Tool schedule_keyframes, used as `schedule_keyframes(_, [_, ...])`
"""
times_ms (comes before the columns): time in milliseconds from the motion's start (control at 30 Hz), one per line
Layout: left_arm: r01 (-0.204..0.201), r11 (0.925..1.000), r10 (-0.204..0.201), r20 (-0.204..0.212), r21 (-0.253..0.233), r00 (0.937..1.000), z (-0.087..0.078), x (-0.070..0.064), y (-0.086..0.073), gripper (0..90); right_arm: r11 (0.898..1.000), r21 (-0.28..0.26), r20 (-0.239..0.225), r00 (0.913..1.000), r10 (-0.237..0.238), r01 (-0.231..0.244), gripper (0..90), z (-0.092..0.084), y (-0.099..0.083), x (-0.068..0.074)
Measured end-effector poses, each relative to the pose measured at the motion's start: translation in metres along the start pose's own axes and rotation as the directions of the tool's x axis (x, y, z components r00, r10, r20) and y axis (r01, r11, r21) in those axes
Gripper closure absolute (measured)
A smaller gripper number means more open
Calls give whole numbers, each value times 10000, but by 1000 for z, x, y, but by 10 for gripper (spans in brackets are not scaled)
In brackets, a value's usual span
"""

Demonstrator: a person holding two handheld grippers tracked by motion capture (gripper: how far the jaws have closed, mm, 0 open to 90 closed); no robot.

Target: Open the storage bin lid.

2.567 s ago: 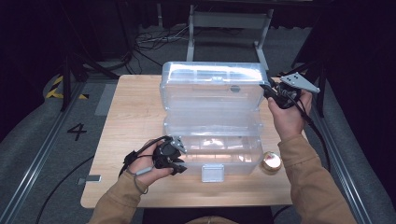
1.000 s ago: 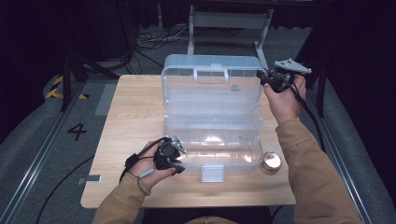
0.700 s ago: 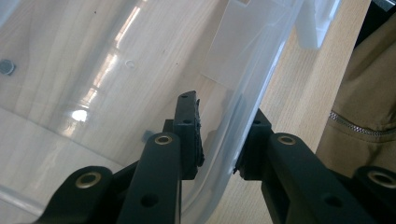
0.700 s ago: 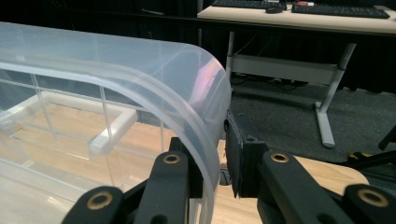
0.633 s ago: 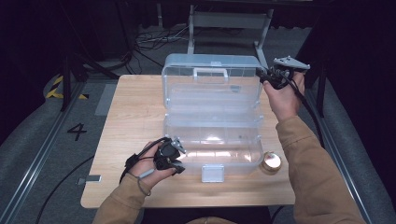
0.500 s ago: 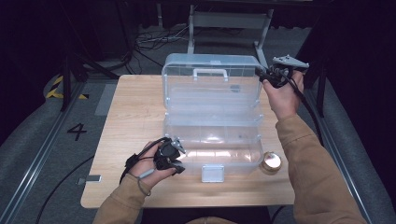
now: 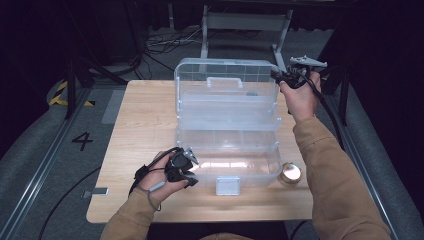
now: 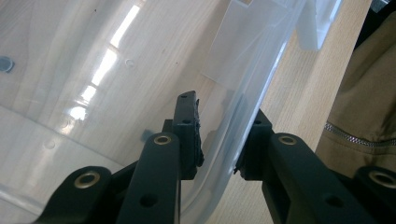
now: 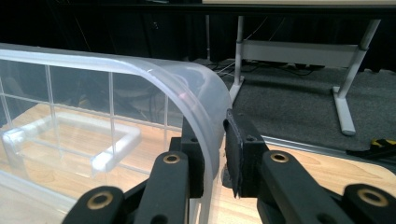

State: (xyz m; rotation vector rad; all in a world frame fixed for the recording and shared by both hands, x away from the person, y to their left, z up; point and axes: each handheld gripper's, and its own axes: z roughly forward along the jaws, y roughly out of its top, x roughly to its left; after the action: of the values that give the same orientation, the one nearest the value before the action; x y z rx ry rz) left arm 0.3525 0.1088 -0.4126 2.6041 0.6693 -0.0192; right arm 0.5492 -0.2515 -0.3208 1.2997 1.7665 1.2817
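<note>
Counter (image 7: 145, 115) of pale wood carries a clear plastic box (image 7: 227, 150) near its middle, its lid (image 7: 226, 92) raised almost upright at the far side with the handle (image 7: 224, 80) facing you. Your left gripper (image 7: 181, 166) sits low at the box's near-left corner, your hand wrapped around it. In the left gripper view its fingers (image 8: 189, 133) straddle the box's curved corner wall (image 8: 243, 107) — one inside the box, the other outside, over the bare wood. The gap is narrow and both pads seem to meet the plastic, so you have that wall pinched.

Your right gripper (image 7: 287, 76) is held high at the lid's upper right corner, arm reaching forward along the box's right side. In the right gripper view the fingers (image 9: 238, 140) close on the rounded edge of the lid (image 9: 205, 107), one on each face, with the ribbed clear panel and the handle (image 9: 112, 140) showing to the left — the lid is gripped there.

A small round metallic tin (image 7: 290, 173) sits on the counter just beside the box's near-right corner. The front latch tab (image 7: 227, 185) hangs down at the middle of the box's near wall. Beyond the counter, a grey metal stand (image 7: 245, 22) rises from the dark floor, and cables lie tangled beside it. A "4" is marked on the floor to the left.
</note>
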Motion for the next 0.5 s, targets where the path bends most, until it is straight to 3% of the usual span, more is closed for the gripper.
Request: schedule_keyframes(500, [17, 10000, -17, -15, 26, 10000, 0, 0, 0, 736, 9998, 204, -79, 9999, 91, -89, 789, 17, -2, -7])
